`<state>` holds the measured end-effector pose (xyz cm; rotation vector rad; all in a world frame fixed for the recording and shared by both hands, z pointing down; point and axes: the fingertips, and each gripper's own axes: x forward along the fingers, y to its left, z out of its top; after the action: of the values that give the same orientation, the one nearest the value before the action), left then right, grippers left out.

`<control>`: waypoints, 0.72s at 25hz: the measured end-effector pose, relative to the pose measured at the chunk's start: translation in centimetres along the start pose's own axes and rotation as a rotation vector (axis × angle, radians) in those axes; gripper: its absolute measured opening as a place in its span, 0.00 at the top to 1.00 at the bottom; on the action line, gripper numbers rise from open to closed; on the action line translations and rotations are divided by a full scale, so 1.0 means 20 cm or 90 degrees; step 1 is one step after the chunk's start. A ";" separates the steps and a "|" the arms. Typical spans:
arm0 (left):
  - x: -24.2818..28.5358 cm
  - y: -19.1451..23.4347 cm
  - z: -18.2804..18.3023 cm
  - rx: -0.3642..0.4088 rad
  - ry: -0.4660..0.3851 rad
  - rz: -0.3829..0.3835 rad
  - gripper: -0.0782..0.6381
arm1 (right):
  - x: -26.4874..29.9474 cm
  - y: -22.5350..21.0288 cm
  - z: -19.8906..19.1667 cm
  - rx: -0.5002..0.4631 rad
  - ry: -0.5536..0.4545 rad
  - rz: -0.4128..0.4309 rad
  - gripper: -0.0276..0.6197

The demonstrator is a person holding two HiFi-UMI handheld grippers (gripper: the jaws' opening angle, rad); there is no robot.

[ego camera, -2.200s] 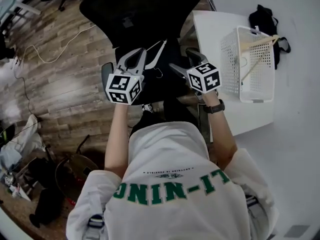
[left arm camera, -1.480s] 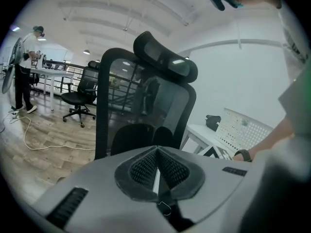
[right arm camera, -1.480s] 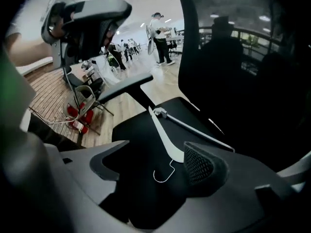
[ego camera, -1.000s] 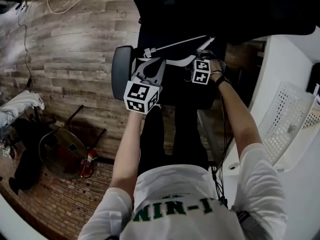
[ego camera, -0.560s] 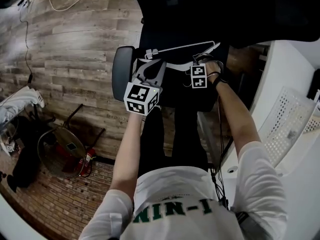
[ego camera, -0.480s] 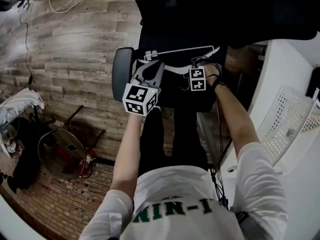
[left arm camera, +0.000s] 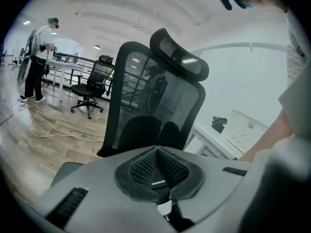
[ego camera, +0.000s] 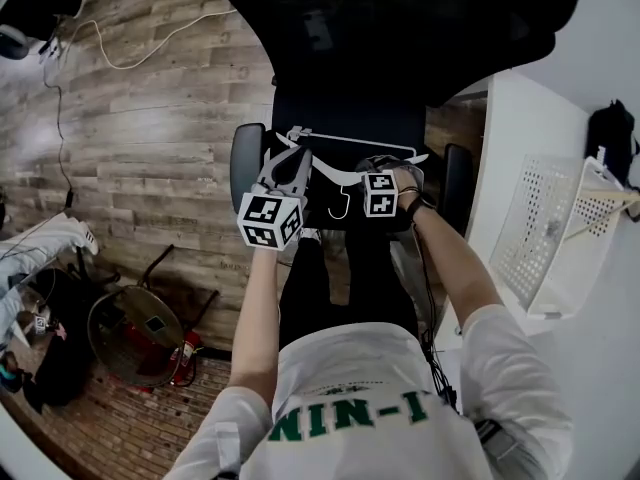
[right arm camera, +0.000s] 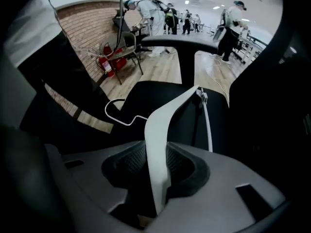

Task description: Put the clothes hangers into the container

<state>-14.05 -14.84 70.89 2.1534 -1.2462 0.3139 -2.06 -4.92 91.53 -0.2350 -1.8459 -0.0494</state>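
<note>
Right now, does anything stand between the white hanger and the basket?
One chair armrest lies between the white hanger, held in the right tool, and the white basket; lifting over it looks possible.

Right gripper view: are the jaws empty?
No, the right gripper, whose jaws have just been closing, clamps a white hanger between its pads.

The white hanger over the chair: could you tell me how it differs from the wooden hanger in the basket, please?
Colour: the white hanger is white, the wooden hanger pale brown. Place: the white hanger is held over the chair; the wooden hanger lies in the basket. Hold: the right gripper has the white hanger between its jaws, which have just been closing on it; nothing holds the wooden hanger. Both are clothes hangers.
</note>
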 end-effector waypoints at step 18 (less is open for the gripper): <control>-0.46 -0.24 0.38 0.035 -0.080 -0.037 0.89 | -0.63 0.08 0.23 0.507 -0.276 -0.087 0.74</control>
<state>-15.62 -11.41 58.68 2.2824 -1.2538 0.1923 -2.74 -4.26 78.08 0.4710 -2.1521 0.6769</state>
